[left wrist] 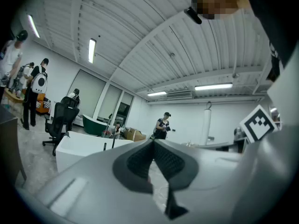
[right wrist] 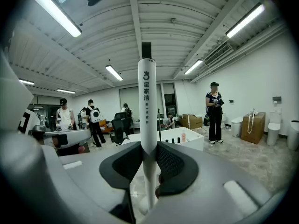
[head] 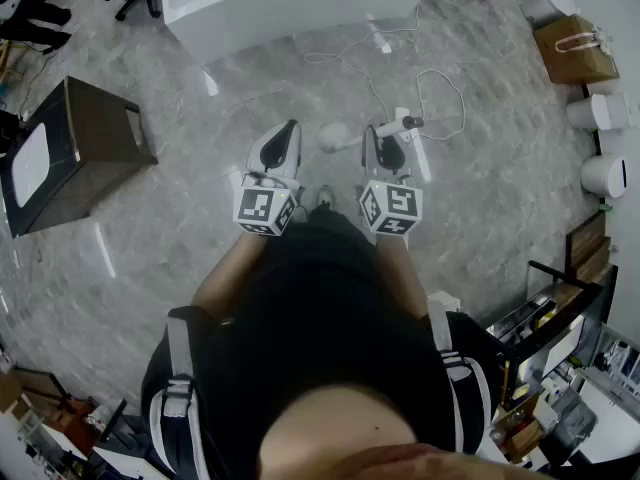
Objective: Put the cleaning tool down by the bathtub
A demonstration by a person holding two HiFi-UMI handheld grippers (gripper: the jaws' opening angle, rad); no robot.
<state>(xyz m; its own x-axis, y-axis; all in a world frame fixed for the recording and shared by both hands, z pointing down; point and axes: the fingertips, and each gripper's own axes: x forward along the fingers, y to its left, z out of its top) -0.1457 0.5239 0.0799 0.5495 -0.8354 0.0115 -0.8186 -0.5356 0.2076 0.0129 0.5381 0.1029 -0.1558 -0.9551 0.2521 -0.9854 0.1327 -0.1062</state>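
The cleaning tool (right wrist: 148, 106) is pinched by the right hand-held gripper (right wrist: 149, 160). Its white handle (head: 392, 126) is clamped between the two pads, w/ the black-tipped end standing up past the jaws in the right gripper view. In the head view a pale round head (head: 333, 136) is seen at the handle's left end. The tool is carried over the floor (head: 200, 188), on the near side of the bathtub (head: 250, 13) and apart from it.

The left hand-held gripper (left wrist: 153, 146) is pressed together at the tips, w/ nothing between.

Handling, as judged:
- The tool is probably light and the handle stiff, likely plastic tube. No flex is seen.
- The handle looks smooth and round, so it could twist or slide in the pads if swung.
- The grip sits approx. mid-handle, which should keep the head end from tipping it. A hold nearer the head would be steadier for laying it down.
- It is not thought fragile, so it can be set down w/o special care.

Count:
- 1 cleaning tool
- 2 hand-held grippers
- 1 white bathtub close by
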